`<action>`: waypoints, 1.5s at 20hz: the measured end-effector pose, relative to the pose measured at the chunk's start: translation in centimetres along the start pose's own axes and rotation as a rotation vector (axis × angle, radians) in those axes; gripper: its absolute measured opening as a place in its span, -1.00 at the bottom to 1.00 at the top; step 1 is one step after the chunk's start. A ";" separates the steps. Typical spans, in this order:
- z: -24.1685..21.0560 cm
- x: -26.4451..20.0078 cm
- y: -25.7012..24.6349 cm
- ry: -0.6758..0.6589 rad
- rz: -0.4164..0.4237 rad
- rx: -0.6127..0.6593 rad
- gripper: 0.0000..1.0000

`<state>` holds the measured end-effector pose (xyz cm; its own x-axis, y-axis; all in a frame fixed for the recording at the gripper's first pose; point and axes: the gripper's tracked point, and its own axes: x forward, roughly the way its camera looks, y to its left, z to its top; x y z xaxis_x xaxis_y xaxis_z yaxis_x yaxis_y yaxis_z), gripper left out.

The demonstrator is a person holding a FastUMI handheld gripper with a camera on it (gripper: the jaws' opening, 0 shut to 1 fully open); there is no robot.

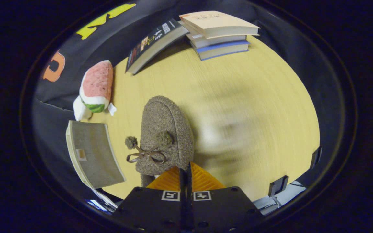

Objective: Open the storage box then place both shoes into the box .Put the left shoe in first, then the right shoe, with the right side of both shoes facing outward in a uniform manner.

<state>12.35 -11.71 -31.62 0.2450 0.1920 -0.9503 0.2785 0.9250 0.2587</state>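
Your gripper (185, 170) has its fingers pressed together, apparently pinching the rear edge of the fuzzy brown shoe (166, 136) with its bow and pom-poms, though that contact is hard to see. The shoe points away over the yellow table (254, 106). Left of it you have a grey book (92, 152) and a plush toy (95, 89); beyond, stacked books (219, 34) with a dark book (152, 43) leaning on them.

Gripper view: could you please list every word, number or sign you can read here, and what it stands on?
Dark book leaning on the stack: cover print too small to read.
Top stacked book: faint print, blurred.
Grey book: small label, unreadable.
Tool, fingers shut behind the slipper: two square coded markers, no words.
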 end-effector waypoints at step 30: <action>-7.2 8.1 34.2 -0.065 -0.178 -0.337 -0.99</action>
<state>17.15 23.82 -31.74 0.2811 0.0072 -0.9596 0.0038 1.0000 0.0086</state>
